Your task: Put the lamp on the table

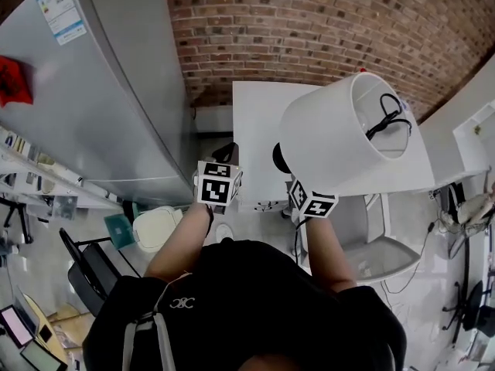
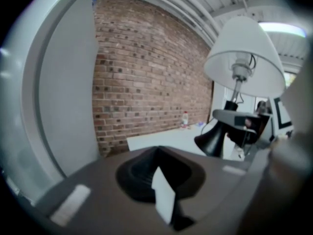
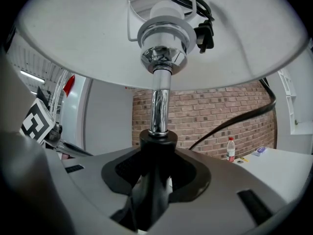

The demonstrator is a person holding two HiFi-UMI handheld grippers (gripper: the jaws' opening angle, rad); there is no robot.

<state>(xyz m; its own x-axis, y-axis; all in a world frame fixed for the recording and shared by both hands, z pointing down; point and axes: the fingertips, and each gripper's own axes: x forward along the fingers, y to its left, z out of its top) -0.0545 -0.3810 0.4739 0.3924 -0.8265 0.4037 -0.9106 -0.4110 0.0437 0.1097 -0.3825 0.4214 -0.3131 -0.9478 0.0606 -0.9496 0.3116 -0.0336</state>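
Observation:
The lamp has a white shade (image 1: 340,134), a chrome stem (image 3: 159,106) and a black cone base (image 2: 210,140). It hangs tilted in the air above the near edge of the white table (image 1: 259,122). My right gripper (image 1: 294,180) is shut on the black neck just above the base (image 3: 151,190). The lamp's black cord and plug (image 3: 203,33) are tucked inside the shade. My left gripper (image 1: 223,161) is to the left of the lamp, apart from it. Its jaws are shut with nothing in them (image 2: 164,199).
A tall grey cabinet (image 1: 116,76) stands at the left against the brick wall (image 1: 309,22). A small bottle (image 3: 230,149) stands at the table's far end. On the floor are a black chair (image 1: 85,269), a white stool (image 1: 158,226) and a white unit (image 1: 379,242).

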